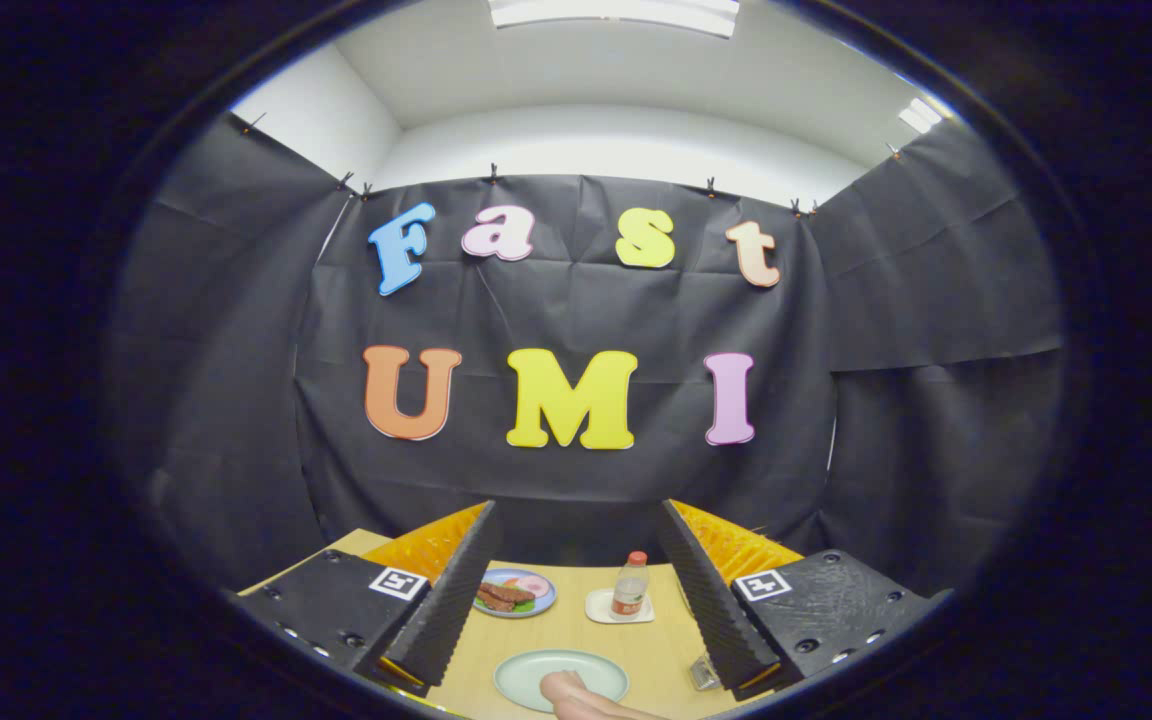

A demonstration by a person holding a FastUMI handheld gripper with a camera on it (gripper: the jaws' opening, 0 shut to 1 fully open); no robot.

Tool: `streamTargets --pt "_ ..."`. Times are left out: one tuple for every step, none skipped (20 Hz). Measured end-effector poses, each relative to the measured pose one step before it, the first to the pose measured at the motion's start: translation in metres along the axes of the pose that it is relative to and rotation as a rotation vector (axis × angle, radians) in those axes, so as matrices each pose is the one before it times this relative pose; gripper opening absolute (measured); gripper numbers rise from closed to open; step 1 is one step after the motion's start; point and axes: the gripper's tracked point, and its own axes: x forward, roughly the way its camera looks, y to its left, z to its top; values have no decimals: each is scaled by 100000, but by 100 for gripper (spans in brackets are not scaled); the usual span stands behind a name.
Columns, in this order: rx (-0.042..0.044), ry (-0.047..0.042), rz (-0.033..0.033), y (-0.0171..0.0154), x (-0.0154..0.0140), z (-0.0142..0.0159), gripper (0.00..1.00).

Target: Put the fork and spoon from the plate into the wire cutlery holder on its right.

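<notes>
Gripper view: the gripper [576,610] is held with fingers apart, empty. At six o'clock a plate [526,672] is seen, its cutlery hidden by a hand [586,697]. The cutlery is judged stiff, slippery, best gripped mid-handle.

Your gripper [576,590] hangs fingers apart above the table [576,635]: 1 plate [596,672] between them, a hand [576,692] on it, bottle [629,586] beyond.
</notes>
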Motion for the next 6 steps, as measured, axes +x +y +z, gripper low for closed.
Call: streamTargets --pt "379 463 -1197 -492 154 24 96" --pt "607 134 -573 -309 66 74 96" --pt "444 19 398 94 82 -15 96" --pt "-24 89 40 -62 204 -45 96" --pt "-60 -87 -8 -150 168 -19 96" --pt "-168 -216 -343 -320 -13 93 96"
